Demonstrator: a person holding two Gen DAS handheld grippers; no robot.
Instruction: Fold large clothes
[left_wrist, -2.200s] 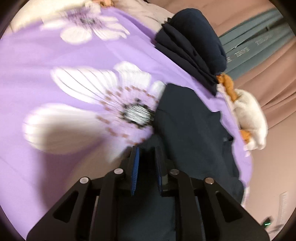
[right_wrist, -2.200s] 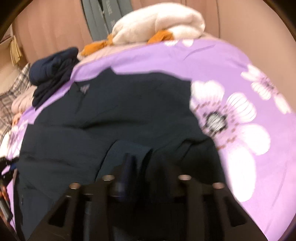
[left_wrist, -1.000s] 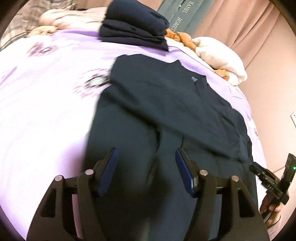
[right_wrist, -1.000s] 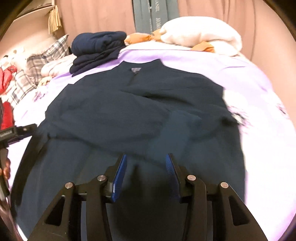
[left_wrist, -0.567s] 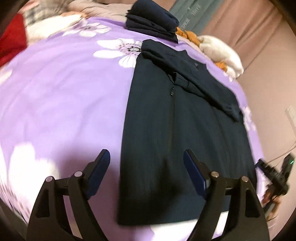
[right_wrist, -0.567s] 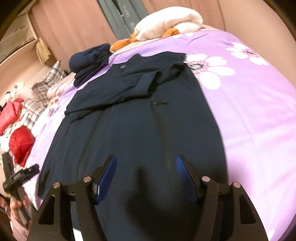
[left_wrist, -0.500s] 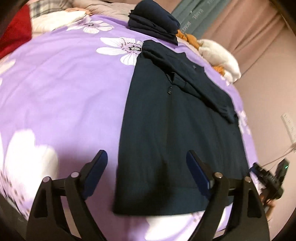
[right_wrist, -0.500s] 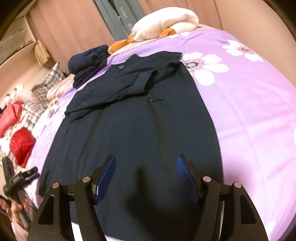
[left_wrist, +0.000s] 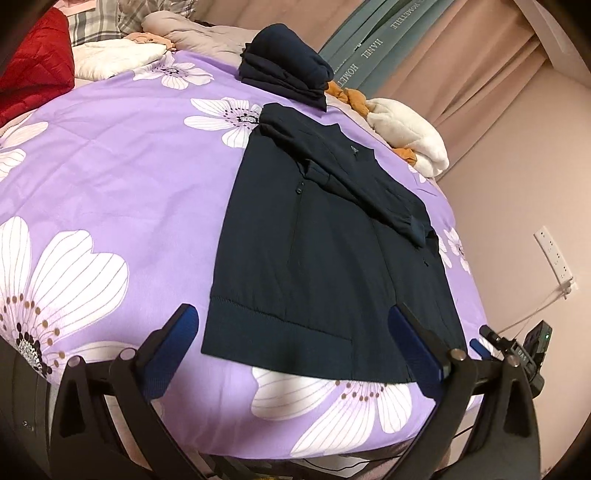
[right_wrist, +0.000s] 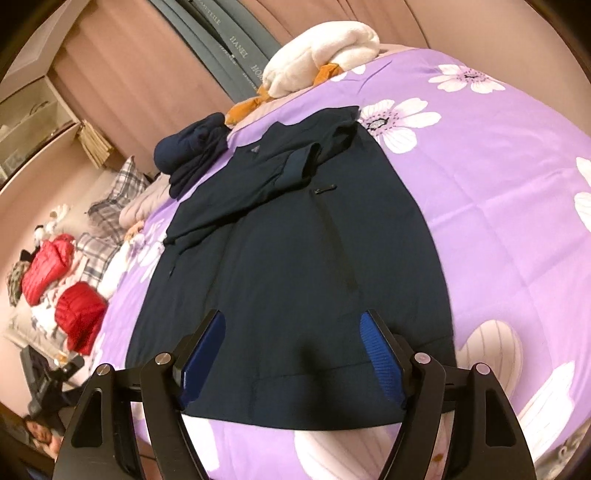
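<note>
Left gripper (left_wrist: 301, 347): jaws spread wide, holding nothing, hovering above the near edge of the bed just short of the jacket's hem.
Bedspread (left_wrist: 122, 177): purple with large white flowers, covering the bed.
Red quilted item (left_wrist: 33, 66): at the far left, off the bedspread's edge, beside plaid pillows.
Navy jacket (left_wrist: 325, 258): lying flat on the bedspread, hem toward the cameras, collar at the far end; both sleeves are folded across the chest, one cuff ending near the jacket's right edge.
Folded navy pile (left_wrist: 286, 75): beyond the collar, at the far side of the bed.
White plush blanket (left_wrist: 410, 136): rolled, just right of the pile, with orange cloth under it.
Right gripper (right_wrist: 293, 354): jaws wide apart and empty, over the jacket's hem, blue pads on either side of its middle.
</note>
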